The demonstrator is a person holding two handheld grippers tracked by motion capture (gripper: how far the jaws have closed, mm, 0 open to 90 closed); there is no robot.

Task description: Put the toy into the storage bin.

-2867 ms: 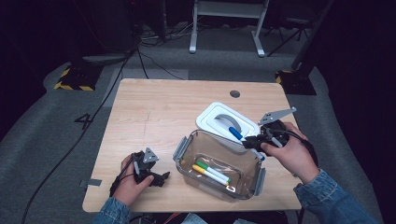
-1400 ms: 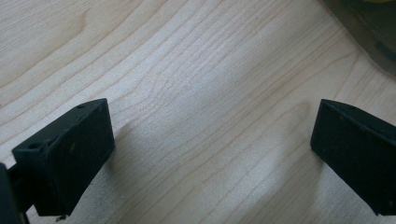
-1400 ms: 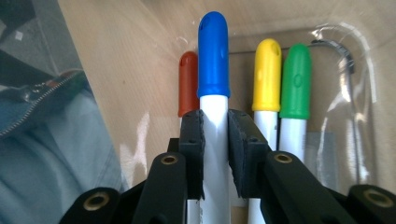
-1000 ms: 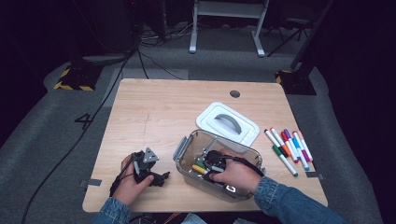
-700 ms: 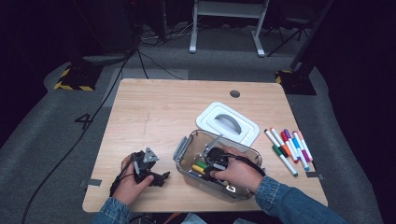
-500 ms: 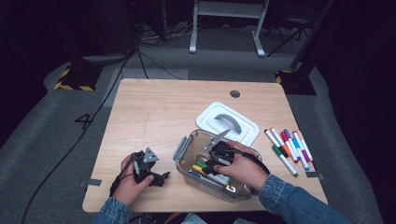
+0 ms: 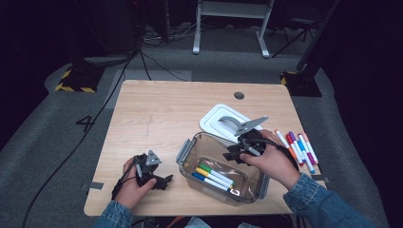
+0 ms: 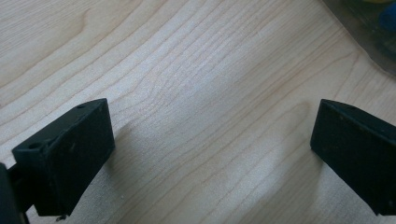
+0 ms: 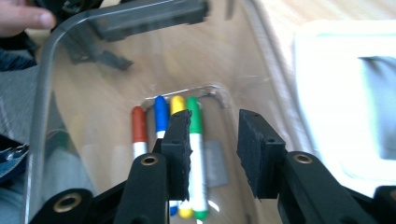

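While your right gripper (image 7: 236,154) hangs over the clear plastic bin (image 7: 187,151), its jaws stand partly apart with nothing between them; they have just been opening, and the green marker (image 9: 196,140) lies on the bin floor below them, free of the pads. In the right gripper view four markers lie side by side down there: the red marker (image 9: 138,130), the blue marker (image 9: 161,116), the yellow marker (image 9: 177,106) and the green one. They lie parallel along the bin's length, which looks like the tidy way to leave room for more.

On the tabletop (image 7: 161,114), the bin sits toward 5 o'clock from the middle, close to your edge, within easy reach of either hand. Its white lid (image 7: 223,121) rests just beyond it at about 1 o'clock from the bin, set aside so the mouth stays open for loading. The loose markers (image 7: 297,147) still to be packed lie in a row at 3 o'clock from the bin, near the right edge, right where your right hand can fetch them.

Your left gripper (image 7: 161,180) rests on the tabletop at 9 o'clock from the bin, just beside its near corner, and its jaws are spread wide over bare wood, as the left gripper view shows, gripping nothing. Parked there, it seems ready to steady the bin if it slides. My judgement is that your next reach goes to the row at the right.
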